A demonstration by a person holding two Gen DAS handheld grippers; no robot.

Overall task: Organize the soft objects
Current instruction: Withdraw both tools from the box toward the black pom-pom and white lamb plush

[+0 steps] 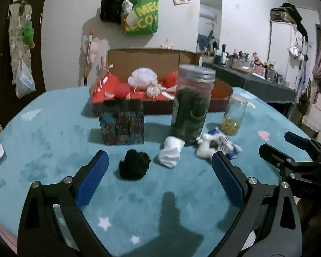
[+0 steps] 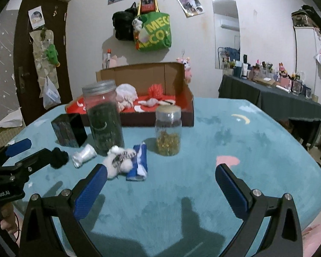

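While both hand-held grippers gape | tall jar (image 1: 191, 105) shadows white sock (image 1: 170, 152)

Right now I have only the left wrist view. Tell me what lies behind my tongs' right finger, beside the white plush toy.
Observer: A folded blue-and-white cloth lies flat there, right against the white plush toy.
Operator: Report the right tongs.
Observer: The right tongs are wide open and empty. They hover over the teal table cover, on the near side of the cloth.
Operator: Check the small jar's top.
Observer: The small glass jar has a pale lid on it.
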